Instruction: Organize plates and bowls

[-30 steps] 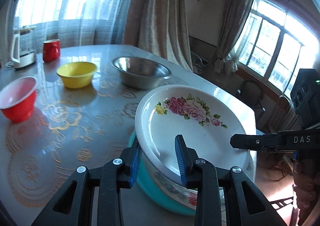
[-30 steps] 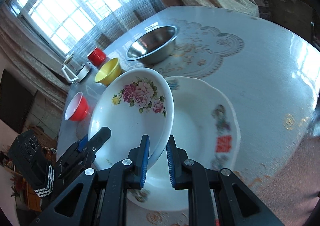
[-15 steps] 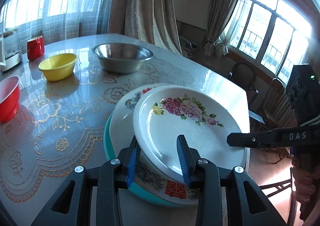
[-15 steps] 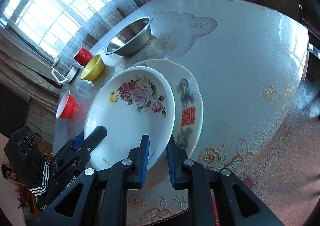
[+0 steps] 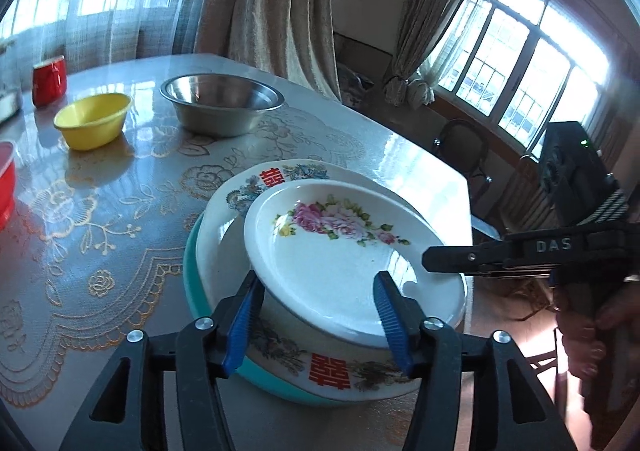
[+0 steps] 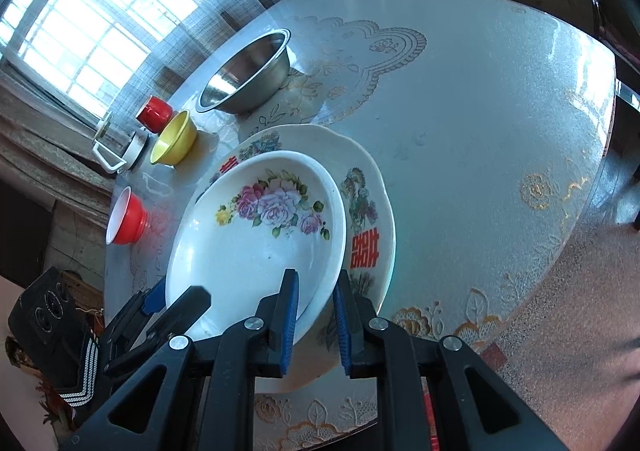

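Where right gripper (image 5: 430, 257) reads "DAS", jaws pinch rose plate (image 5: 340, 251)

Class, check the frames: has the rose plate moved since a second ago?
Yes. The rose plate has come down over the red-character basin, covering more of it; the left gripper jaws just opened.

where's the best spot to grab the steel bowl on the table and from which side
Take the steel bowl by its thin rolled rim, one claw finger inside and one outside. It stands upright and empty, so the rim is free all round. Its sloped, smooth wall looks too wide and slippery to span. Come from above on the near side, facing the stacked plates; the yellow bowl crowds one flank.
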Demonstrator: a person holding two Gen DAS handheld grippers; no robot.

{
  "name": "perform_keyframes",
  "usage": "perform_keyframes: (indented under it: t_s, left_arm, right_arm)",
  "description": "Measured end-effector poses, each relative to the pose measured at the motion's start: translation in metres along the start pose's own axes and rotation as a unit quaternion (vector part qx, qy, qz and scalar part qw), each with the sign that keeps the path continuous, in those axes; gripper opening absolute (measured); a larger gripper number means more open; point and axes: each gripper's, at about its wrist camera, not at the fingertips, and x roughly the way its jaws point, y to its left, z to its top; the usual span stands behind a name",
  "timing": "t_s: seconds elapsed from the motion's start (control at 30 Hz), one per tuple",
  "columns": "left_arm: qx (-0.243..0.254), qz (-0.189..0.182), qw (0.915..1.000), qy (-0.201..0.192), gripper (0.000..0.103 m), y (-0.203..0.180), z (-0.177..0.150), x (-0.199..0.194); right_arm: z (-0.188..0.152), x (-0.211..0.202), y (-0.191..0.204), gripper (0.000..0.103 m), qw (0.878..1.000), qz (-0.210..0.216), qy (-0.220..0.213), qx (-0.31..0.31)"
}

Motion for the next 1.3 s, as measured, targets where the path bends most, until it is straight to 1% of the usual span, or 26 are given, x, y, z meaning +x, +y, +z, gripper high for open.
perform_keyframes:
  t_s: [0.17, 0.23, 0.4, 0.53, 0.57, 0.67, 0.77, 1.0, 1.13, 1.23, 1.3]
  left_arm:
    - [0.001, -0.005, 1.0000, 0.003, 0.060, 0.000, 0.001, -0.002]
    - [0.008, -0.001, 1.0000, 0.003, 0.061, -0.002, -0.001, -0.004]
    - [0.011, -0.006, 0.9999, 0.004, 0.060, -0.002, -0.002, -0.007]
    - [0.008, -0.003, 1.0000, 0.002, 0.054, -0.001, -0.004, -0.010]
    - [0.006, -0.004, 1.0000, 0.004, 0.052, 0.000, -0.003, -0.011]
    - [0.005, -0.008, 0.9999, 0.010, 0.049, 0.002, -0.002, -0.012]
    - [0.008, -0.006, 0.9998, 0.015, 0.047, 0.003, -0.002, -0.015]
    - [0.045, 0.023, 0.9987, 0.013, 0.043, -0.007, -0.006, -0.014]
    - [0.077, 0.037, 0.9962, 0.014, 0.044, -0.018, -0.010, -0.011]
    - [0.058, 0.021, 0.9979, 0.019, 0.043, -0.011, -0.007, -0.013]
    - [0.052, 0.021, 0.9983, 0.017, 0.043, -0.007, -0.004, -0.015]
  right_arm:
    - [0.006, 0.003, -0.002, 0.018, 1.000, -0.004, 0.003, 0.012]
    - [0.007, 0.005, 0.000, 0.018, 1.000, -0.009, 0.003, 0.007]
    - [0.007, 0.006, 0.002, 0.018, 1.000, -0.014, 0.004, 0.003]
    - [0.007, 0.006, 0.002, 0.018, 1.000, -0.016, 0.002, -0.002]
    - [0.007, 0.006, 0.003, 0.015, 1.000, -0.023, -0.001, -0.007]
    - [0.006, 0.005, 0.007, 0.015, 0.999, -0.040, -0.008, -0.025]
    - [0.005, 0.005, 0.009, 0.015, 0.998, -0.046, -0.009, -0.033]
    - [0.005, 0.004, 0.011, 0.015, 0.997, -0.058, -0.016, -0.041]
    - [0.005, 0.001, 0.017, 0.017, 0.994, -0.084, -0.028, -0.060]
    - [0.006, 0.003, 0.019, 0.017, 0.993, -0.091, -0.026, -0.069]
    - [0.005, 0.004, 0.021, 0.017, 0.992, -0.096, -0.026, -0.075]
